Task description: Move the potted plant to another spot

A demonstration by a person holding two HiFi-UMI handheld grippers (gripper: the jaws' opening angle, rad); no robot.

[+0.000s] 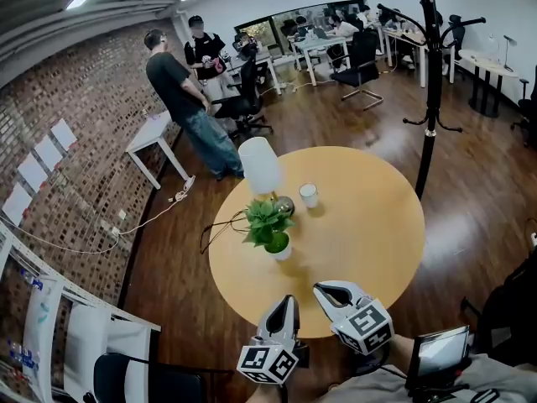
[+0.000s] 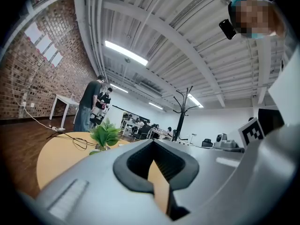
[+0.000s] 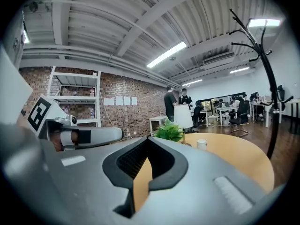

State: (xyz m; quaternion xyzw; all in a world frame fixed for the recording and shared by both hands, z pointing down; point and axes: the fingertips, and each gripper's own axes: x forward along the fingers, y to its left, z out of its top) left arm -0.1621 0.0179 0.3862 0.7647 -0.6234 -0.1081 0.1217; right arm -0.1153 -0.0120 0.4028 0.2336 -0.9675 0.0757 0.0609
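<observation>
round wooden table [image 1: 369, 250] (potted plant [image 1: 269, 226] on it) near brick wall [image 1: 92, 116]

Plant [image 1: 267, 218] on tbl [image 1: 369, 242], lamp [image 1: 259, 164] behind

- A round, light wooden tabletop [image 1: 361, 225] stands on a dark wood floor.
- A potted plant [image 1: 270, 225] in a white pot sits left of centre.
- Just behind it stands a white-shaded lamp [image 1: 260, 166].
- A white cup [image 1: 309, 195] stands beside the lamp's base.
- A black cable [image 1: 220, 225] loops over the left edge.
</observation>
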